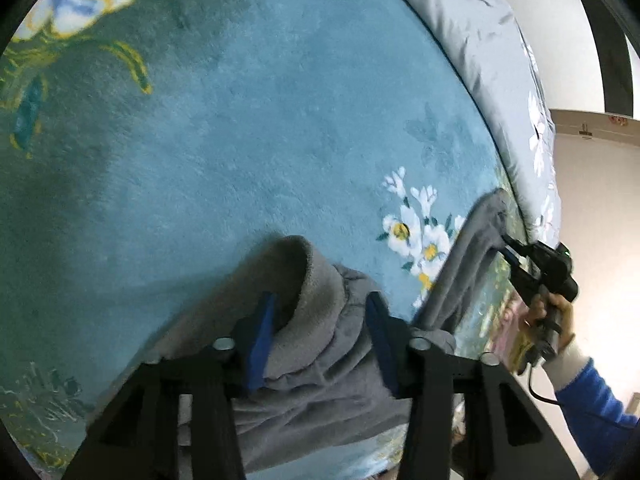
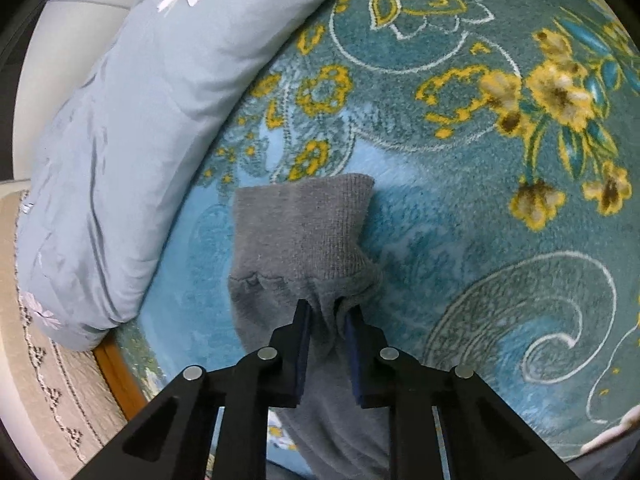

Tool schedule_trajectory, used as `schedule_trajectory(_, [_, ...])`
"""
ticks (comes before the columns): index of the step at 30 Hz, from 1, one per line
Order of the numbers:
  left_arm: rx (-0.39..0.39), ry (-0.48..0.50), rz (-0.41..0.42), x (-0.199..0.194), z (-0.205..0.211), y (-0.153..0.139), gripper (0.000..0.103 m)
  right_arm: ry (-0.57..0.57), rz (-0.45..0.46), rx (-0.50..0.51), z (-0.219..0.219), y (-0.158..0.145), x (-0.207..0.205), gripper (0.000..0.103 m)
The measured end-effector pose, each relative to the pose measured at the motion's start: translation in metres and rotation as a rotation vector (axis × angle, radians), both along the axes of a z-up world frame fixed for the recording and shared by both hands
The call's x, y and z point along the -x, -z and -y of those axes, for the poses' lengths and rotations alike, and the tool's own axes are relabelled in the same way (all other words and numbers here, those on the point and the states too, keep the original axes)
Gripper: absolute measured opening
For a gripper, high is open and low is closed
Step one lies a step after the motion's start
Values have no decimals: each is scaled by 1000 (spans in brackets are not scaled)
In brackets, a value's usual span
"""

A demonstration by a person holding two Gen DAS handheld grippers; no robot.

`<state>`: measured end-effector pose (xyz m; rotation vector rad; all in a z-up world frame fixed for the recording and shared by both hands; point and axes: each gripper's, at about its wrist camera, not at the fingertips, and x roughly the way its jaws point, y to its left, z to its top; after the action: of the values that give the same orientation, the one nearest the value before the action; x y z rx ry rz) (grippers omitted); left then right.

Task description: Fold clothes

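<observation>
Grey garment matt fleece (ribbed knit cuff); blanket plush, fuzzy; quilt smooth cotton

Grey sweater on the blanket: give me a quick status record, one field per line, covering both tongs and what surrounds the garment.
garment: grey sweater, bunched, lying on the blanket
surface: teal floral blanket
left tongs: fingers apart, straddling the sweater's collar, not pinching
right tongs: closed on the sleeve just behind its ribbed cuff
sleeve state: stretched out away from the body, cuff flat on the blanket
nearby: light blue quilt along the blanket's edge
fold progress: no fold visible yet
</observation>
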<state>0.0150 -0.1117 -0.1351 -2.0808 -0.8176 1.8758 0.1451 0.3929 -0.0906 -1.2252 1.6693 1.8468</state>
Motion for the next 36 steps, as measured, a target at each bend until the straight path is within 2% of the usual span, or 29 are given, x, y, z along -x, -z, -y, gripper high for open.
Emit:
schedule_trajectory(3, [47,24,-15,-1,-8,-2,21,-9,-18,-3,6,-9,-7,15])
schedule_trajectory(4, [73,42,-18,-1,-10,-3,11,-13,-22,-6,8,-12,-10,14])
schedule_trajectory(9, [104,26,-59,-10,-5,-13,6,-14,-63,-30,9,-35,-22,5])
schedule_trajectory(15, [68,-104,-104,-15,8,-25,3,31,-147,-71,-2,-69,-44,2])
schedule_trajectory(19, [40,-288,-193,-13,47,-48,0,104,-204,-112,-17,-92,-76,2])
schedule_trajectory(21, [44,-344,-231,-8,64,-57,0,168,-235,-155,-26,-107,-92,2])
schedule_trajectory(23, [82,-321,-235,2,74,-64,0,227,-245,-179,-37,-112,-111,2])
schedule_trajectory(26, [99,-250,-196,15,73,-61,0,288,-154,-188,-53,-101,-145,2])
schedule_trajectory(28, [90,-202,-165,19,66,-53,0,335,-109,-178,-58,-90,-164,2])
schedule_trajectory(30, [86,-150,-123,20,57,-41,1,398,-102,-170,-61,-85,-186,2])
schedule_trajectory(32, [82,-113,-80,18,49,-29,14,446,-88,-175,-64,-83,-202,2])
schedule_trajectory(35, [50,-108,-10,13,42,-7,26,561,-100,-227,-73,-98,-235,0])
schedule_trajectory(36, [33,-111,3,12,39,-2,28,598,-118,-231,-79,-103,-246,0])
